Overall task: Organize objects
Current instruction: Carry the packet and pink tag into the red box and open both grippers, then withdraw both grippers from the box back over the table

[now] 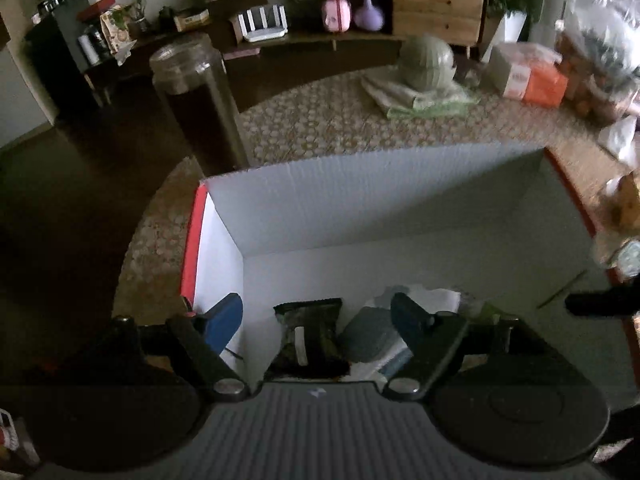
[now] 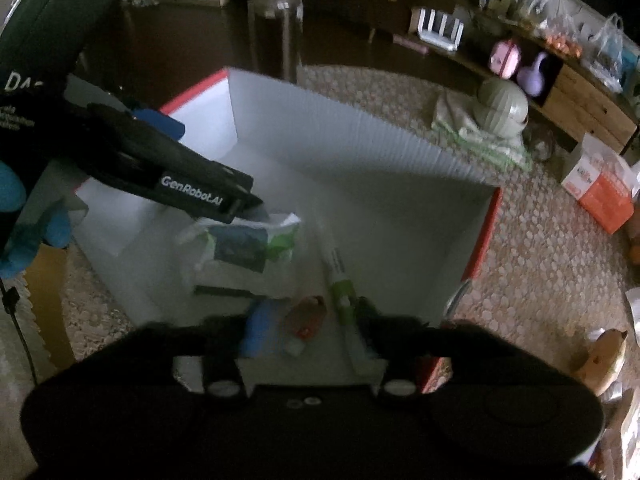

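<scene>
Box (image 1: pixel 360 208): white inside, red outer edge, open top, on the patterned table (image 1: pixel 320 120).
Left gripper (image 1: pixel 316 312): fingers wide, nothing between them; above the box's near left corner. Arm reads "GenRobot.AI" in the right wrist view.
Dark packet (image 1: pixel 308 336): on the box floor, label unreadable.
White pouch (image 2: pixel 240 248): green and dark print, blurred.
Pen (image 2: pixel 338 276): white and green, writing illegible.
Right gripper (image 2: pixel 308 332): fingers apart, empty, above a red item (image 2: pixel 306 320).
Orange carton (image 2: pixel 600 188): far right, print blurred.
</scene>
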The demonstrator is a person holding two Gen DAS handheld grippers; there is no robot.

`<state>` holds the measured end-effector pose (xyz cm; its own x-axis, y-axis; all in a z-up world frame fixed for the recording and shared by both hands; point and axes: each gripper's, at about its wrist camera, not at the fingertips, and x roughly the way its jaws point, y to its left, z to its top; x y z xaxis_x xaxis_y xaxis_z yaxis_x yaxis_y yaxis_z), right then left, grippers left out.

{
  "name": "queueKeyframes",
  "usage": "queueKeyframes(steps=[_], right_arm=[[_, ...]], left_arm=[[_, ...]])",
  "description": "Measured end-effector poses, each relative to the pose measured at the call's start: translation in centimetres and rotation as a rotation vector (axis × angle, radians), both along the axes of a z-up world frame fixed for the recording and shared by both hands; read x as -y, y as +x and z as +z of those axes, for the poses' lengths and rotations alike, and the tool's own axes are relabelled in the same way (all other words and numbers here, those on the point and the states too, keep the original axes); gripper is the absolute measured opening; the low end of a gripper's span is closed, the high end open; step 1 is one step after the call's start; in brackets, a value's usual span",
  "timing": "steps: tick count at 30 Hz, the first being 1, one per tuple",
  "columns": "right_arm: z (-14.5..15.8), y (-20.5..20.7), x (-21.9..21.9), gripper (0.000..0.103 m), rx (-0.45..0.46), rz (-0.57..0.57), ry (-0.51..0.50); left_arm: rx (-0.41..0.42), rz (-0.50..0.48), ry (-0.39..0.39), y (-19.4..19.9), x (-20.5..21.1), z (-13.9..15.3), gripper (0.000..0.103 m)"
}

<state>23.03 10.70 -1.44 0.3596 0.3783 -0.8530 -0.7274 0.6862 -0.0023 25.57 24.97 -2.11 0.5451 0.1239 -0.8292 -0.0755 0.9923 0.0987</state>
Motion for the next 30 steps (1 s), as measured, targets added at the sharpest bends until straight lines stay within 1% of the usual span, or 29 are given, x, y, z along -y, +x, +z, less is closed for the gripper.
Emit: queueKeyframes(steps=[1,4,6,9,10,11,12,13,16,18,23,26,30], right_arm=[[0.2,-0.3,0.2,0.076,0.015,0.008,0.012],[0.7,-1.1,0.7,0.077,0.029,0.02,0.026],[0.9,-1.4,1.2,0.08,0.019,0.017,0.042],[1.6,-2.1,2.3,0.088,0.022,0.023,0.08],[1.8,-2.3,2.6,0.094,0.026,0.024,0.092],[2.2,-2.5,3.1,0.098,0.033,0.023,0.106],[2.5,-2.8,3.6,0.1,0.038,0.023,0.12],[2.7,-3.0,4.1,0.103,0.043,0.023,0.136],[3.5,-3.8,5.7,0.103,0.061,0.014,0.169],[3.8,-4.4,6.7,0.103,0.068,0.027,0.188],[4.6,-5.4,10.5,0.103,0.087,-0.023,0.253],[4.9,-6.0,13.0,0.103,0.125,-0.063,0.264],[5.4,-7.0,16.5,0.103,0.199,-0.099,0.277]], left_arm=[[0.009,0.002,-0.007,-0.2,0.1,0.2,0.081],[0.028,0.001,-0.029,-1.1,0.3,0.9,0.082],[0.041,-0.001,-0.035,-1.9,0.6,1.3,0.085],[0.068,-0.013,-0.048,-3.1,1.2,1.8,0.086],[0.077,-0.015,-0.051,-3.5,1.4,2.0,0.088],[0.088,-0.016,-0.054,-3.9,1.6,2.2,0.093],[0.102,-0.015,-0.055,-4.2,1.8,2.4,0.096],[0.118,-0.011,-0.058,-4.7,2.0,2.7,0.103],[0.154,0.0,-0.079,-5.8,2.4,3.3,0.103],[0.166,0.009,-0.081,-6.5,3.0,3.4,0.103],[0.191,-0.006,-0.074,-8.4,5.1,3.7,0.103],[0.213,-0.027,-0.066,-9.7,6.8,4.0,0.103],[0.24,-0.063,-0.092,-11.1,9.4,4.4,0.103]])
